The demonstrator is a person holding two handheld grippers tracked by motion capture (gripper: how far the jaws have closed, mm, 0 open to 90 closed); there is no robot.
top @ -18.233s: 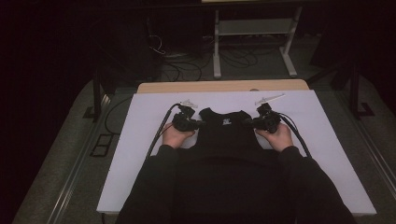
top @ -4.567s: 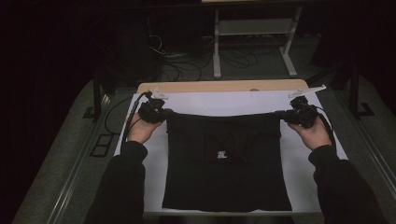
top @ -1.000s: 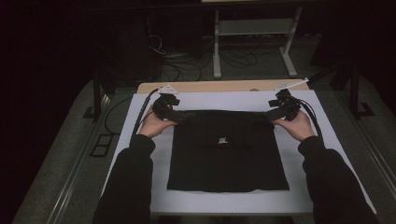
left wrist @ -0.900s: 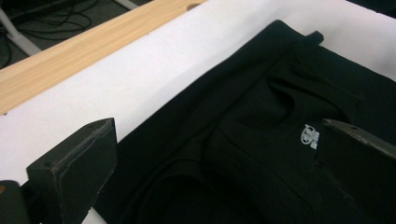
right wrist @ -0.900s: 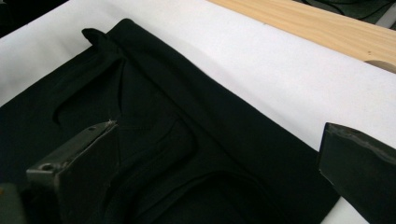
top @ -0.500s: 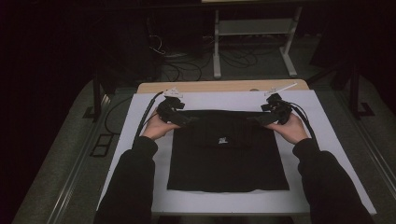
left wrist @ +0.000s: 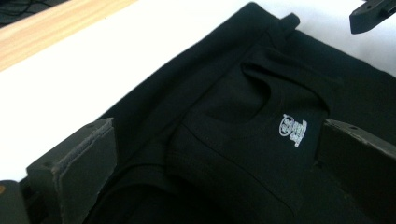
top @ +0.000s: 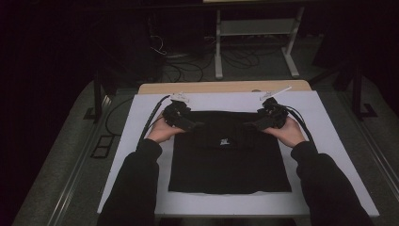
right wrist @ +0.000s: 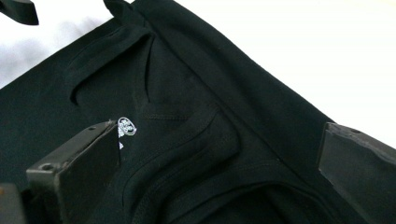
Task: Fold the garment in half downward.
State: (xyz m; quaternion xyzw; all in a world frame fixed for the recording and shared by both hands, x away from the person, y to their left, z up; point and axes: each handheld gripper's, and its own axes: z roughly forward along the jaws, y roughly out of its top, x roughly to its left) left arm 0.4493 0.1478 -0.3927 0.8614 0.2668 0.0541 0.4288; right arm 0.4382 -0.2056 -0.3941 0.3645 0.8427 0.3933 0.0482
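The black T-shirt [top: 229, 153] lay flat mid-mat toward the far edge, both sleeves already folded inward, while the left gripper [top: 191, 125] and right gripper [top: 251, 125] stood with jaws spread, gripping nothing, lengthwise folds outstanding.

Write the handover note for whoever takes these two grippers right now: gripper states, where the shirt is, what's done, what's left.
Left hand-held gripper: jaws open, over the far left part of the black shirt, holding nothing.
Right hand-held gripper: jaws open, over the far right part of the shirt, holding nothing.
Shirt: lies on the white table cover, roughly square. Its white neck label faces up near the far edge.
Done: both sides look folded in toward the middle, and the far edge around the collar is bunched.
Left: probably smooth the collar area, then fold the shirt again to finish.
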